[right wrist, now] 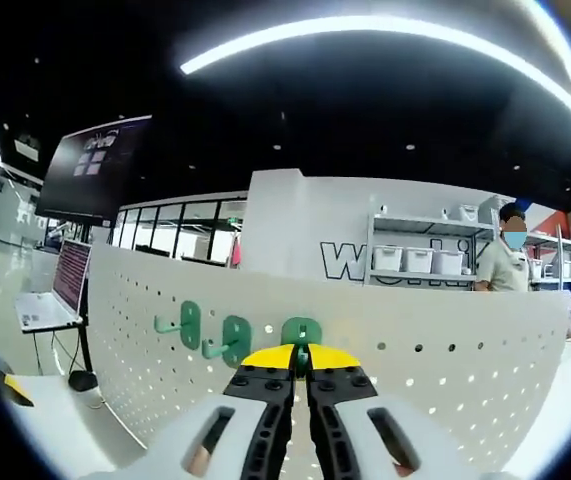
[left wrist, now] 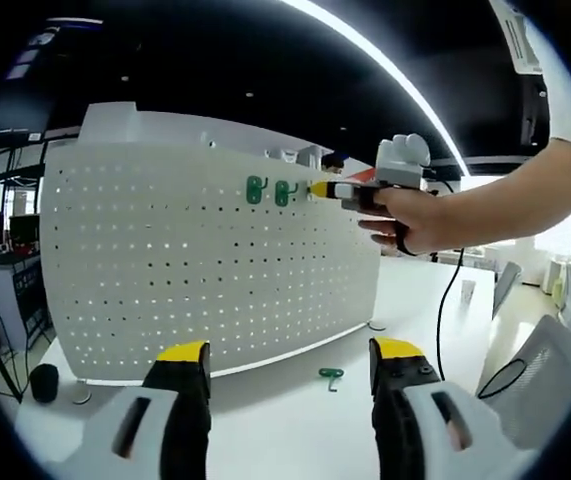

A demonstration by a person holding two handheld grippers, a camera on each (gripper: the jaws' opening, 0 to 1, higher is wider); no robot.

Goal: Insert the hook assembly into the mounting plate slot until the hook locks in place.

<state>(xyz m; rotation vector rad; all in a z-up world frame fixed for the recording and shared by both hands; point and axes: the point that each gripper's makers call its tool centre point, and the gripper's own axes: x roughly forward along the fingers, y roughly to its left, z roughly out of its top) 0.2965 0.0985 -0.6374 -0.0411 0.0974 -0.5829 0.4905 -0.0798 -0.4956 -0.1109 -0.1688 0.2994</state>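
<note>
In the left gripper view, a white board full of small holes stands upright on a white bench. Two green hooks sit side by side near the top edge of the board. The left hand-held gripper rises from the bottom of this view with its yellow-tipped jaws wide apart and nothing between them. On the bench between the jaws, in front of the board's lower edge, lies one more green hook, loose and touched by nothing. At the upper right a person's hand holds the right hand-held gripper, whose yellow tip is at the board just beside the second hook. A black cable hangs down from that hand.

The right gripper view looks at the same board from close by. Here three green hooks are in a row: the first and the second have their arms pointing to the left, and the third is directly above the right hand-held gripper. Its jaws are nearly closed, with a thin green part of the third hook caught between the yellow tips. The plate of this hook is against the board; I cannot tell if it is fully seated. Behind the board are shelves with white boxes and a person.
</note>
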